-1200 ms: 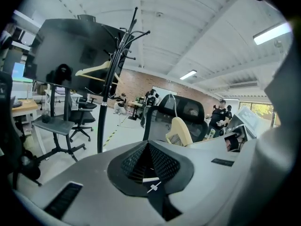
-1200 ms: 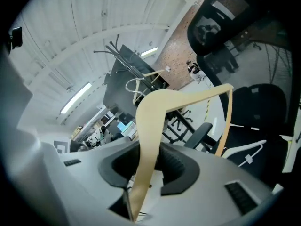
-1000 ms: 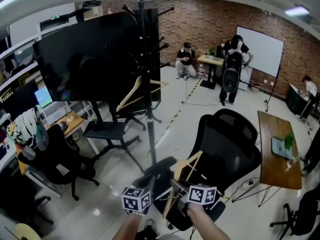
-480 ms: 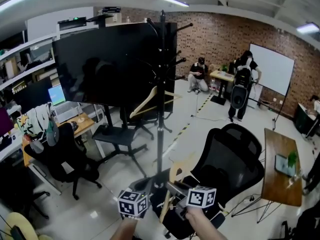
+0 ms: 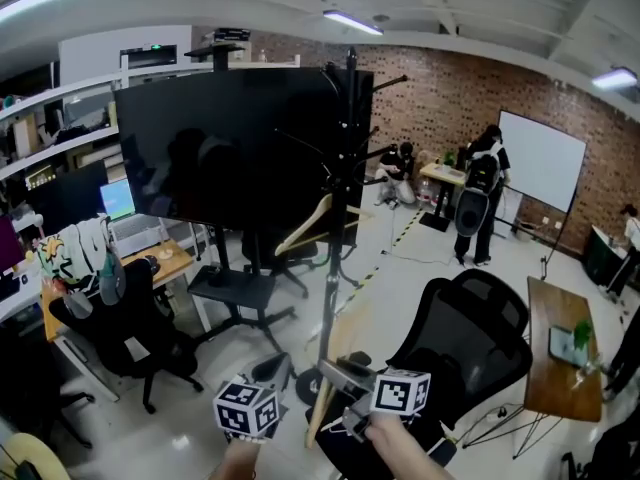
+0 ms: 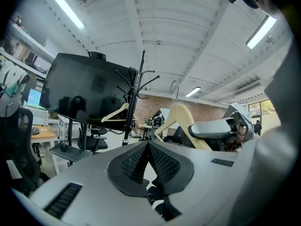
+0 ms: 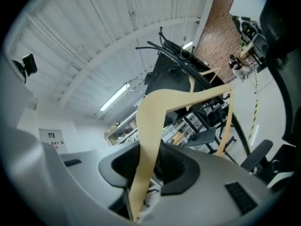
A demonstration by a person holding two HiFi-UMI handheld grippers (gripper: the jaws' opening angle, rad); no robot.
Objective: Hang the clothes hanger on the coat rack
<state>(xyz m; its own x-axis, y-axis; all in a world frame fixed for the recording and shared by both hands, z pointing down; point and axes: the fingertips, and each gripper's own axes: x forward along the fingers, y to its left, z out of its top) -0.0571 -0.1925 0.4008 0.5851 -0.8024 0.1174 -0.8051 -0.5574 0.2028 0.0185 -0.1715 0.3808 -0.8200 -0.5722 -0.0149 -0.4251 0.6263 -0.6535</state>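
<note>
Coat rack [image 5: 334, 240] stands on pale office floor [image 5: 405, 268].

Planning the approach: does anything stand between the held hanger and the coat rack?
Nothing visible does. The wooden hanger in the right gripper faces the coat rack directly; the office chair stands off to the right.

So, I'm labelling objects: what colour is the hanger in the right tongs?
The hanger is pale tan wood, clearest in the right gripper view.

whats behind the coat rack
A big black screen on a stand is behind the coat rack, which carries one wooden hanger. What lies behind the screen is covered.
</note>
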